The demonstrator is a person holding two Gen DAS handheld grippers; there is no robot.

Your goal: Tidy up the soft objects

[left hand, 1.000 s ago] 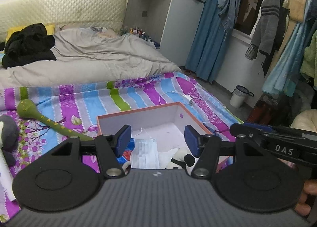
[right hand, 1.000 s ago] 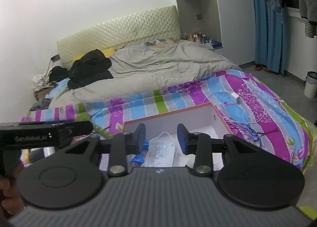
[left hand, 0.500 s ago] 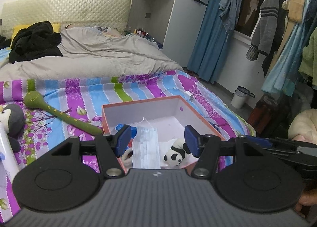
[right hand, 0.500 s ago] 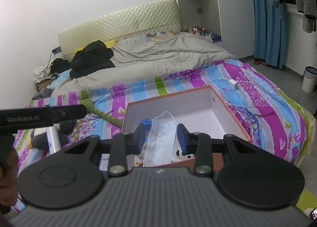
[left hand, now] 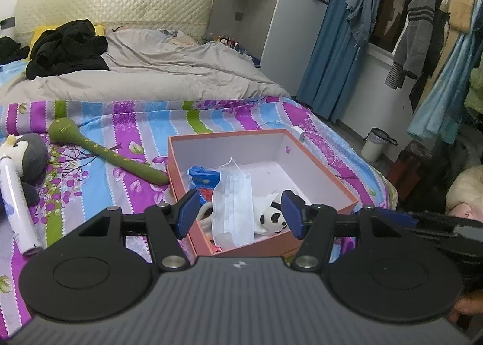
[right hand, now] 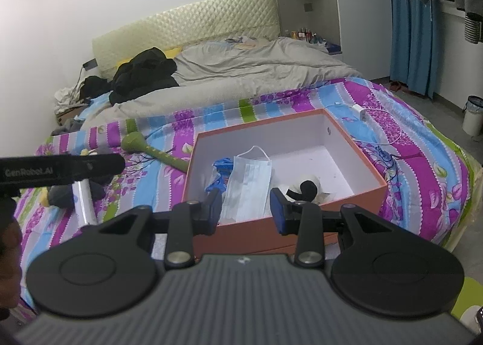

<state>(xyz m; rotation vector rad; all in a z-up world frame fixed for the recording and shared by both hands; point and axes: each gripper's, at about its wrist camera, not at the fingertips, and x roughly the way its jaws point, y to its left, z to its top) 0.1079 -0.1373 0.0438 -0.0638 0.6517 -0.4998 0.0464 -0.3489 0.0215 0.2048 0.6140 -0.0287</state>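
An orange box [left hand: 326,170] [right hand: 356,146] with a white inside sits on the striped bedspread. It holds a face mask [left hand: 234,203] [right hand: 247,185], a blue packet [left hand: 203,179] [right hand: 220,170] and a panda plush [left hand: 271,216] [right hand: 308,189]. A green soft stick [left hand: 105,155] [right hand: 157,152], a grey penguin plush [left hand: 28,155] and a white tube [left hand: 18,206] [right hand: 84,203] lie left of the box. My left gripper [left hand: 240,215] is open and empty above the box's near edge. My right gripper [right hand: 246,207] is open and empty there too.
A grey duvet [left hand: 145,73] and black clothes [left hand: 63,46] cover the far half of the bed. A charger cable [right hand: 371,112] lies right of the box. Hanging clothes [left hand: 422,28] and a small bin [left hand: 375,144] stand at the right.
Both grippers have pulled back and risen from the box, so more of the box and bedspread shows. Both stay open and empty.
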